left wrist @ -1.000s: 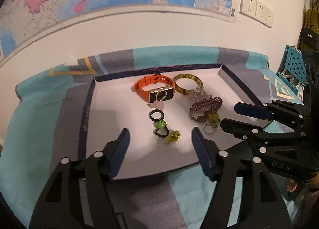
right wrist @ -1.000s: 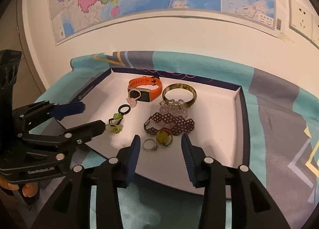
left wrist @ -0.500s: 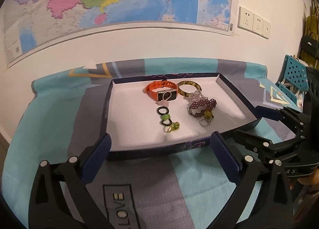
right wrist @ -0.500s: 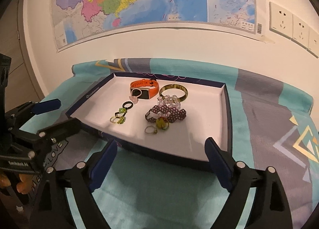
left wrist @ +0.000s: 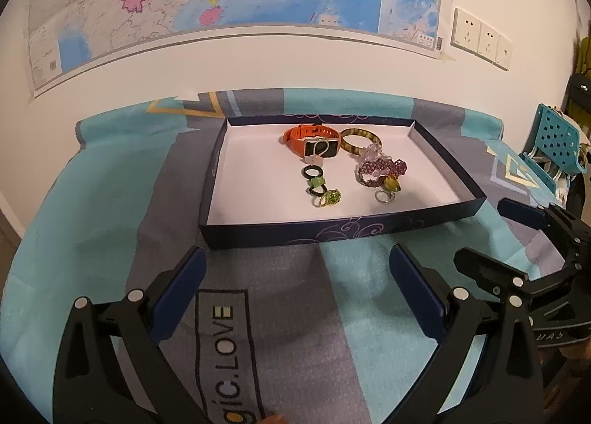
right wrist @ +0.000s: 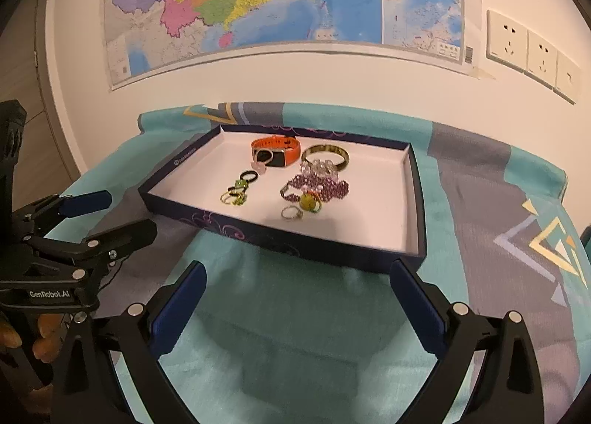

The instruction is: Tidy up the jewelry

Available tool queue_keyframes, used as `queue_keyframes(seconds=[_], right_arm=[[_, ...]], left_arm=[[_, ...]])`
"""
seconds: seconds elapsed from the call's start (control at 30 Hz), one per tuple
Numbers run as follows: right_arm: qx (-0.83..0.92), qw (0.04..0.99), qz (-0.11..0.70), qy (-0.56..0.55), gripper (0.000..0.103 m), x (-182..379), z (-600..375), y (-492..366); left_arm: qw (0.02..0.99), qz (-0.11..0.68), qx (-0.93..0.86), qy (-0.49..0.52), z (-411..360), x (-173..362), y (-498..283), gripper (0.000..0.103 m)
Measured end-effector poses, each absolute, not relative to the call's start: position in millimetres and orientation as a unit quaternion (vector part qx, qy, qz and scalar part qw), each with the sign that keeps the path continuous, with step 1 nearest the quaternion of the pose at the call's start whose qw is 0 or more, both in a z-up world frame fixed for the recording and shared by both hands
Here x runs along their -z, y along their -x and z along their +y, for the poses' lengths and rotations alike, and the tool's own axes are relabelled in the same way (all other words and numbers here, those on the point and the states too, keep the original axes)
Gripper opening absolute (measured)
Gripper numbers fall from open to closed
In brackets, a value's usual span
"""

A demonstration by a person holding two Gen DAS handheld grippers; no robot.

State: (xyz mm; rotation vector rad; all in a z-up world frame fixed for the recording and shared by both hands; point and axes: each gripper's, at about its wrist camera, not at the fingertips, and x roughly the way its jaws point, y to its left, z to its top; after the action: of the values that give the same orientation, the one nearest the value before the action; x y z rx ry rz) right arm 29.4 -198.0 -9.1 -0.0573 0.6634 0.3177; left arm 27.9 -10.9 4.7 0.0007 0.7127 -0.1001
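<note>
- Blue-padded left gripper [left wrist: 297, 289] stands spread wide and empty above the printed bedspread [left wrist: 110, 202], short of the tray; its jaws have just been opening, with nothing between them.
- Right gripper [right wrist: 295, 300] is likewise released and empty, its jaws having just opened wide, poised over bare cloth before the tray's near wall.
- Dark blue cardboard tray [left wrist: 332, 233] lies ahead of both grippers, its long axis running across the left view and slanting away to the right in the right view.
- Nearest pieces inside: a green-stoned ring [left wrist: 330, 198] ahead of the left gripper, and a plain silver ring [right wrist: 291, 212] ahead of the right gripper.
- Behind these, a black hair tie [left wrist: 313, 172] sits in the left column; a purple beaded bracelet [right wrist: 317, 189] lies across the right column, a yellow-green bead ornament [right wrist: 309, 201] touching it.
- Farthest back, an orange smartwatch [left wrist: 312, 139] and a tortoiseshell bangle [left wrist: 359, 137] sit side by side near the rear wall.
- Judgement: each gripper is nearer to its own column; any reach runs forward over the near wall.
</note>
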Motion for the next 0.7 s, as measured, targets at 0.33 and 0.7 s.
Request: queue_keyframes(seconds=[0.33,0.7], right_arm=[[-0.154,0.926,0.344,0.021,0.096,19.3,-198.8,-20.2],[-0.159,0.921,0.354,0.016,0.096,23.6,-197.8,-13.7]], left_arm=[[0.933,0.357,0.04,-0.005,-14.5,-2.8,-20.2,0.098],[0.932,0.361,0.035,-0.007,-17.1,-0.7,-11.8,0.098]])
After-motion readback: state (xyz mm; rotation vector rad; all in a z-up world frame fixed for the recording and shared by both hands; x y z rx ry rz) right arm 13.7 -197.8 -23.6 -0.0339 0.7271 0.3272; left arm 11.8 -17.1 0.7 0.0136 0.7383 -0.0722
